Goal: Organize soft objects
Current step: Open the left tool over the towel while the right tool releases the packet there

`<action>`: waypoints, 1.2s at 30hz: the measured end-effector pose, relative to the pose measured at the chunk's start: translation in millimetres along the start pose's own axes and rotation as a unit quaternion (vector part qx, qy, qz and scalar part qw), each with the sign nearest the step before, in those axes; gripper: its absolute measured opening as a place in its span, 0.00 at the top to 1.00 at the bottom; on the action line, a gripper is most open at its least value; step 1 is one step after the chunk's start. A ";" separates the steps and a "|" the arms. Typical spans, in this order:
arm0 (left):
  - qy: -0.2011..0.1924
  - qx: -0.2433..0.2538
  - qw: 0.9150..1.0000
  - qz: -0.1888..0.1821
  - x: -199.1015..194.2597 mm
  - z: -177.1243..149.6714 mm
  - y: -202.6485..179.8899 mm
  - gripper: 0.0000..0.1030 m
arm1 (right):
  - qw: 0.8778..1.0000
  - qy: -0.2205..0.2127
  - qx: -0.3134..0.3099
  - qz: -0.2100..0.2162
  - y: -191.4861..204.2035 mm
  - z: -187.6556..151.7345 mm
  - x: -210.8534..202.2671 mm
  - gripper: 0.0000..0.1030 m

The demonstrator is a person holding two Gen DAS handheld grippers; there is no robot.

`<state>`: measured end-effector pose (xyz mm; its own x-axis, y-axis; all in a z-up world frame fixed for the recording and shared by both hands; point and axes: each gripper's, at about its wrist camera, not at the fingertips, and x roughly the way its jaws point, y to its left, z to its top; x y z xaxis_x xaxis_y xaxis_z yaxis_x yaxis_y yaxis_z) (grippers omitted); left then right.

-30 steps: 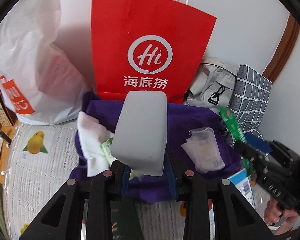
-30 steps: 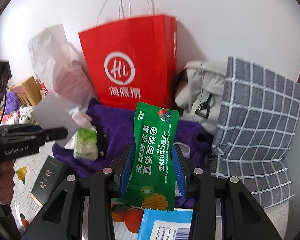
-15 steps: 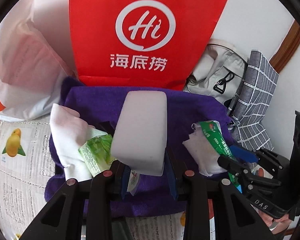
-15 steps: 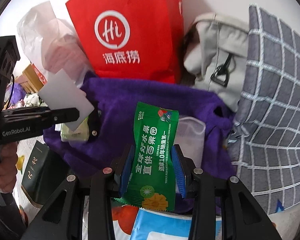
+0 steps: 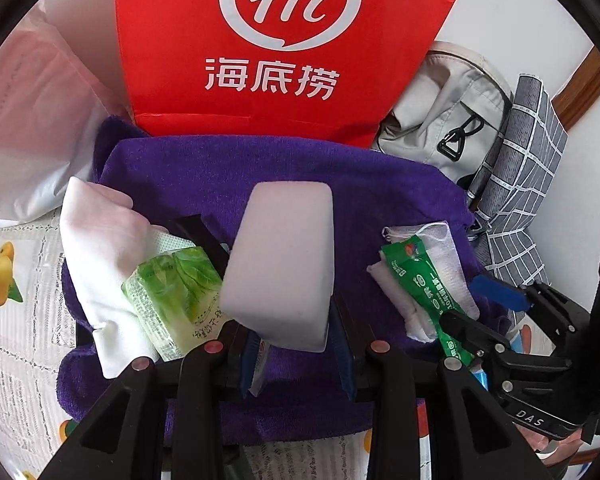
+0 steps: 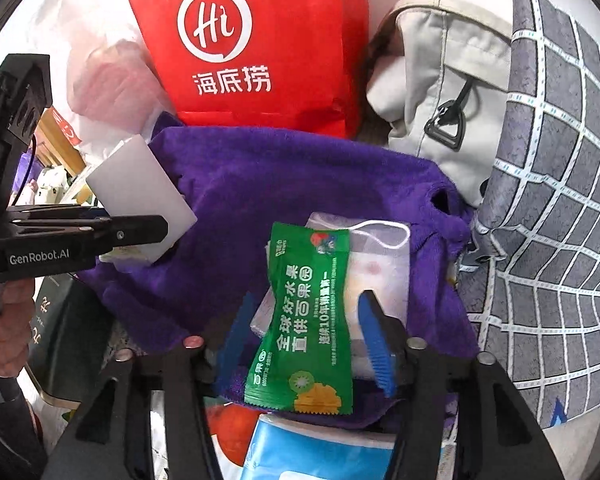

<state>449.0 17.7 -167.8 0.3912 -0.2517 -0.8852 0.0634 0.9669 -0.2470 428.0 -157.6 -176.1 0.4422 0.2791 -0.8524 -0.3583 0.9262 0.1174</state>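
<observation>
A purple towel (image 5: pixel 260 172) lies spread before a red paper bag (image 5: pixel 284 40). My left gripper (image 5: pixel 296 344) is shut on a pale grey sponge block (image 5: pixel 284 264), held just above the towel beside a green tissue pack (image 5: pixel 176 288) and a white cloth (image 5: pixel 100 240). My right gripper (image 6: pixel 304 312) has its jaws opening. Between them a green snack packet (image 6: pixel 304 320) lies on a white mesh pouch (image 6: pixel 380 256) on the towel (image 6: pixel 280 172), and the blue pads stand clear of its edges. In the right wrist view the left gripper (image 6: pixel 140 228) and sponge (image 6: pixel 140 184) show at the left.
A beige backpack (image 6: pixel 432 72) and a grey checked bag (image 6: pixel 560 200) lean at the right. A white plastic bag (image 5: pixel 32 120) bulges at the left. A blue-white pack (image 6: pixel 320 452) and a dark green box (image 6: pixel 60 340) lie near the towel's front edge on a fruit-print tablecloth (image 5: pixel 8 280).
Both grippers have come down close to the purple towel. The right jaws have spread and let go of the green packet, which now rests on the mesh pouch. The left still grips the sponge.
</observation>
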 end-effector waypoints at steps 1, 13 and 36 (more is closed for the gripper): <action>0.000 0.000 1.000 0.000 0.7 -0.2 -0.1 0.70 | 1.000 -0.003 -0.001 -0.002 0.1 0.6 -1.2 0.43; -0.007 0.003 1.000 -0.003 -5.5 2.9 1.9 0.53 | 1.000 -0.005 0.008 -0.010 -7.3 0.5 -14.6 0.39; -0.073 0.003 0.997 0.037 -115.4 -63.2 11.2 0.47 | 0.998 -0.060 0.026 -0.011 30.3 -87.2 -120.6 0.39</action>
<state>346.5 55.0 -93.3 0.5248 -0.1724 -0.8335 0.0350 0.9828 -0.1813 292.1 -185.3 -114.2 0.5457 0.2835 -0.7885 -0.3061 0.9434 0.1274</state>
